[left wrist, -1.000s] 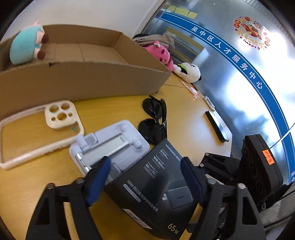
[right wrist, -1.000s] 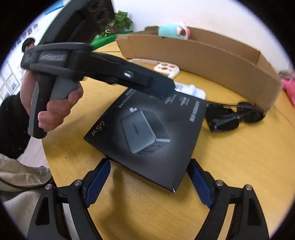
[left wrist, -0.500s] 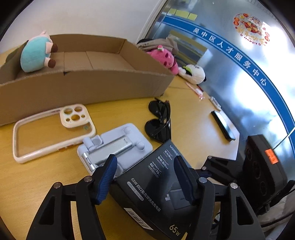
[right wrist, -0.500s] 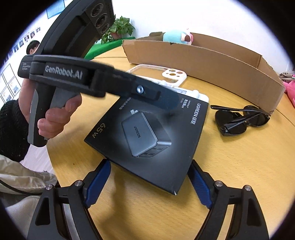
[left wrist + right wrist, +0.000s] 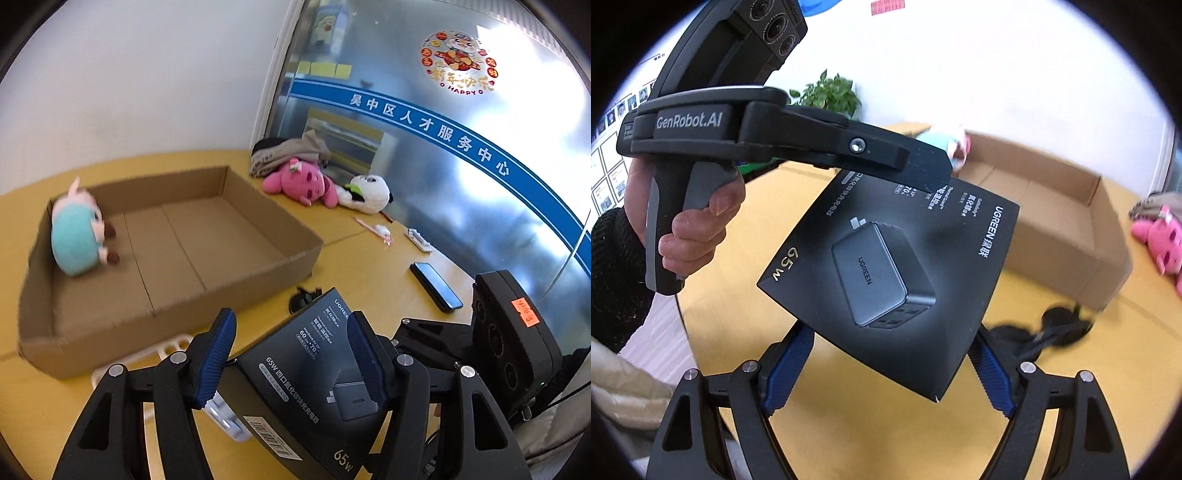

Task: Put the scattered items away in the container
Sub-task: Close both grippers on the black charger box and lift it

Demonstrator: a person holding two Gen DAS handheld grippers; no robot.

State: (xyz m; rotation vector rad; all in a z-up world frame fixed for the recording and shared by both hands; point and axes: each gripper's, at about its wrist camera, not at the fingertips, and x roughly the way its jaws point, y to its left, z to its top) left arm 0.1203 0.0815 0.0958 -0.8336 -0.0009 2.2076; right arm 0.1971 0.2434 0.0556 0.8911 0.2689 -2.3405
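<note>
On the yellow table, you have the charger box lifted at lower centre, clamped between both the left gripper and right gripper. Next, carry it up-left over the cardboard container wall, then release.

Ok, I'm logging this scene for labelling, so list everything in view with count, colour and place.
charger box: 1, black, lifted off the table between both grippers
cardboard box: 1, brown, open, on table
plush toy: 1, teal and pink, inside cardboard box
pink plush: 1, behind cardboard box
panda plush: 1, white and black, beside pink plush
sunglasses: 1, black, on table
phone: 1, black, table's right edge
phone case: 1, white, front of cardboard box
table: 1, yellow
left gripper: gripping charger box
right gripper: gripping charger box
</note>
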